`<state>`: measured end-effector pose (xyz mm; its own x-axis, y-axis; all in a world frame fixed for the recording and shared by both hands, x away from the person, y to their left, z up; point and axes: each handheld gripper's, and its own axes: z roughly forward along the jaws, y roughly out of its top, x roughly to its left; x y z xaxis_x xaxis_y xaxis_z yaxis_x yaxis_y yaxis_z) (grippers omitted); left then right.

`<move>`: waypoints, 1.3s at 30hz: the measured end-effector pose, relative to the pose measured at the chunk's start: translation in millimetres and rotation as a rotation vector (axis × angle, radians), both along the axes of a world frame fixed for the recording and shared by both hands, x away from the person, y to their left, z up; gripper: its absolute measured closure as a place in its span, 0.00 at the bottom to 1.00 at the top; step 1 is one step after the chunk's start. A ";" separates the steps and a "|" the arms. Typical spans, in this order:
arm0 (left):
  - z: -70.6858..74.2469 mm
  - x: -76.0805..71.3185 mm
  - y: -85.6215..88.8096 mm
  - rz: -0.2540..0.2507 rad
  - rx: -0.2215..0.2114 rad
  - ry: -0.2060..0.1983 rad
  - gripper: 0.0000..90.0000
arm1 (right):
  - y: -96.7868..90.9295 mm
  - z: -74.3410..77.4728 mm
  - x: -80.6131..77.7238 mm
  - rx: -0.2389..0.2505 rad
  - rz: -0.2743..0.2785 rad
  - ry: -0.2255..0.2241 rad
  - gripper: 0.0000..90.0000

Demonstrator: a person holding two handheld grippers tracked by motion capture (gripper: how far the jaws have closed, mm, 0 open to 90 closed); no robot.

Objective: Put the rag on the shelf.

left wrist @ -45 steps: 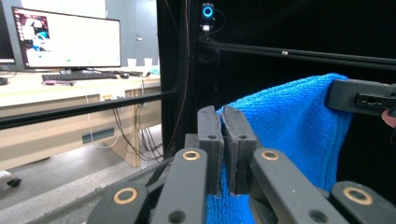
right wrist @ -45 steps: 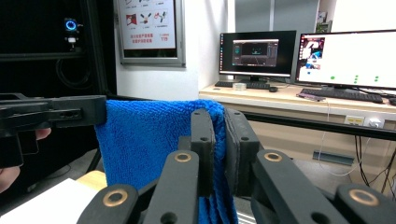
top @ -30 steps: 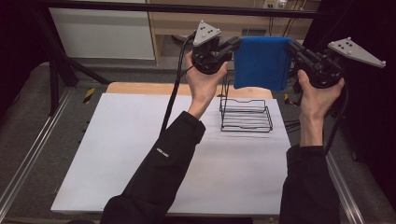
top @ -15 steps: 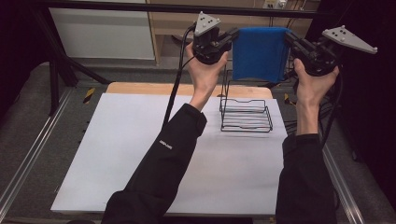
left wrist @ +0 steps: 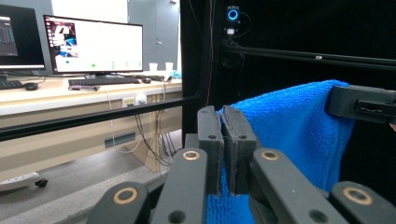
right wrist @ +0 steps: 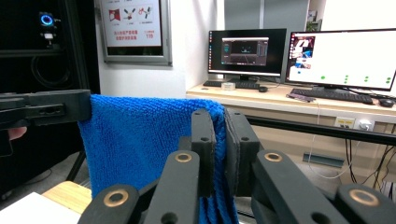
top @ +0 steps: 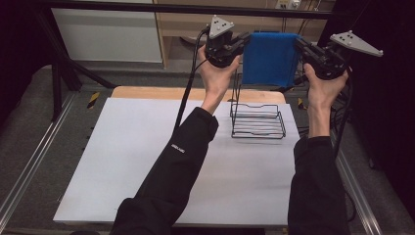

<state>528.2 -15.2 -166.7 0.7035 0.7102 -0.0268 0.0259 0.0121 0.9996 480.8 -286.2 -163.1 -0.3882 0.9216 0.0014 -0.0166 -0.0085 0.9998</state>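
Together holding a blue terry cloth (top: 270, 58) stretched above the black wire rack (top: 258, 119), left hand-held gripper (top: 243, 41) and right hand-held gripper (top: 299, 45) each clenching an upper corner.

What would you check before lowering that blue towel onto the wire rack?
1. Left gripper shut on the blue towel at its top corner: ok.
2. Right gripper shut on the other top corner: ok.
3. Towel stretched flat between the two grippers, top edge roughly level: ok.
4. Wire rack upright on the white table: ok.
5. Towel lined up over the rack's top bar: cannot tell; in the high view the cloth hangs beyond and above the rack, and it hides the upper part of the frame.
6. Nothing else on the rack's lower shelf: ok.
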 end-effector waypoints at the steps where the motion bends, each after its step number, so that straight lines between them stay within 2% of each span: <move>1: -1.0 0.5 -0.2 -0.001 0.009 -0.002 0.96 | -0.5 -1.3 1.4 0.002 0.001 0.006 0.93; 5: -8.6 2.2 -0.5 0.006 0.044 -0.012 0.96 | -1.9 -8.7 5.3 -0.004 -0.002 0.027 0.93; 15: -34.1 6.0 -0.9 0.003 0.103 0.021 0.96 | -2.5 -38.9 12.0 -0.024 0.003 0.097 0.93; 20: -43.5 4.1 -1.1 -0.021 0.119 0.033 0.96 | -5.0 -50.7 11.8 -0.019 0.007 0.114 0.93; 28: -46.2 -2.8 -5.3 -0.066 0.118 0.043 0.96 | -11.4 -52.0 2.5 -0.017 0.002 0.114 0.93; 32: -45.7 -9.4 -6.2 -0.090 0.127 0.029 0.96 | -15.7 -52.7 -4.1 -0.017 0.006 0.115 0.92; 39: -48.0 -17.1 -8.8 -0.121 0.169 0.028 0.96 | -21.2 -58.3 -13.0 -0.023 0.011 0.128 0.92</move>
<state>511.0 -24.0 -214.7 0.7846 0.6166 0.0648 0.0446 -0.1604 0.9861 467.8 -307.4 -221.5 -0.3966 0.9175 0.0310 0.1114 0.0146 0.9937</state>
